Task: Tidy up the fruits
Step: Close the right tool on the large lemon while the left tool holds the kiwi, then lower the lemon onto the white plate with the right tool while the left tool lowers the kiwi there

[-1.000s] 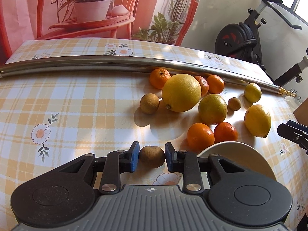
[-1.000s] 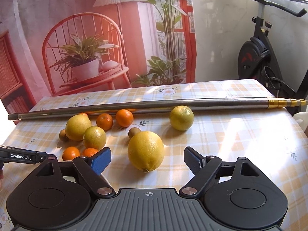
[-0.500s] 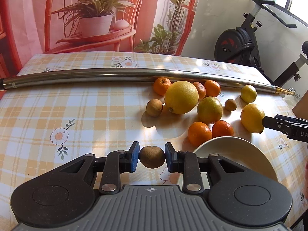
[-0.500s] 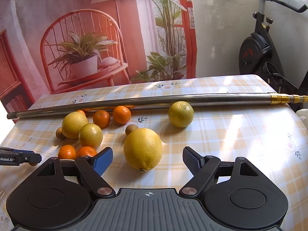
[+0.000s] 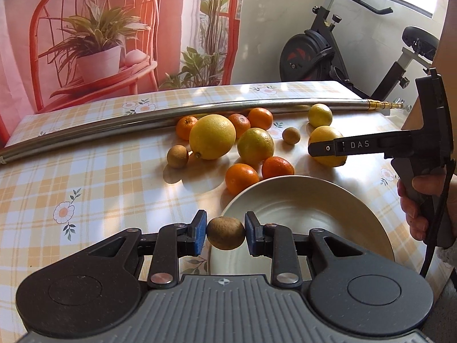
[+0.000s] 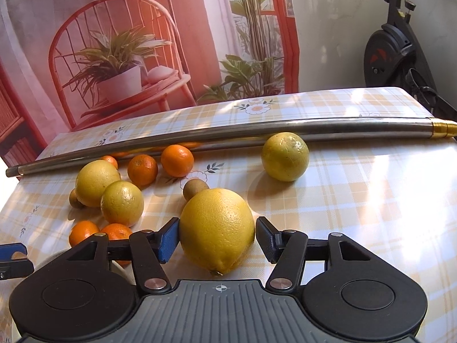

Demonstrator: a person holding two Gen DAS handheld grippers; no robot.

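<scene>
My left gripper (image 5: 225,230) is shut on a small brown fruit (image 5: 225,233) and holds it in the air over the left rim of the white plate (image 5: 300,197). My right gripper (image 6: 217,235) straddles a big yellow lemon (image 6: 217,225) that rests on the checked tablecloth. Its jaws are closing: the blue left pad is at the lemon's skin and a thin gap shows at the right pad. In the left wrist view, one right finger (image 5: 342,146) crosses that lemon (image 5: 325,134), with a person's hand (image 5: 417,200) on the handle.
Several oranges (image 5: 242,178), two large yellow citrus (image 5: 212,137), a round yellow-green one (image 6: 285,155) and two small brown fruits (image 5: 177,156) lie behind the plate. A long steel tube (image 5: 128,123) runs across the table beyond them. An exercise bike (image 5: 322,51) stands far right.
The left gripper has lifted the brown fruit and carried it right, over the plate's rim. The right gripper has come forward and down around the lemon, and its jaws have narrowed.
</scene>
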